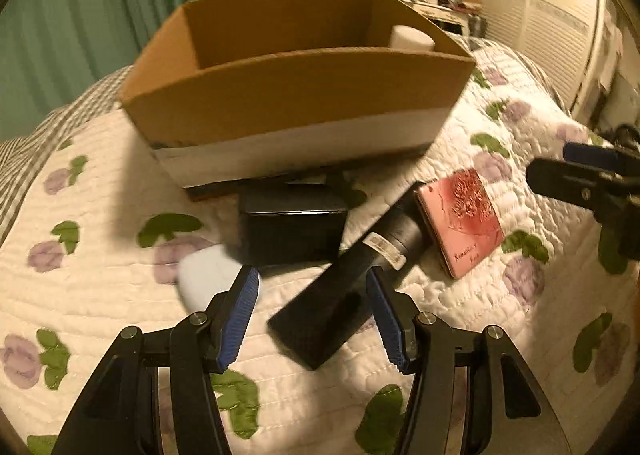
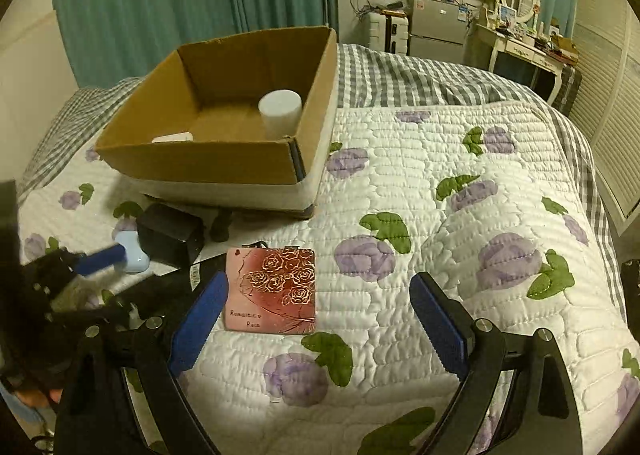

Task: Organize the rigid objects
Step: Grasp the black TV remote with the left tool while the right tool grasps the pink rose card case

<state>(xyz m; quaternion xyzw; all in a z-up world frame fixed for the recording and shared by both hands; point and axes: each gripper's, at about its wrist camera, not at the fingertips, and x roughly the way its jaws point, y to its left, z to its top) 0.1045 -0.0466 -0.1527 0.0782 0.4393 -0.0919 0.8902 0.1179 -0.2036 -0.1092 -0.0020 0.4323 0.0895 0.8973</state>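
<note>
While box wall (image 1: 280,95) hides floor, right wrist shows cup (image 2: 279,111).

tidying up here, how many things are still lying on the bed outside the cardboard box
4: a black box just before the cardboard box, a pale blue thing left of it, a black tube, and a pink square case. Others may hide behind the box.

Pale blue object (image 1: 208,279) blurred, half-hidden.
</note>
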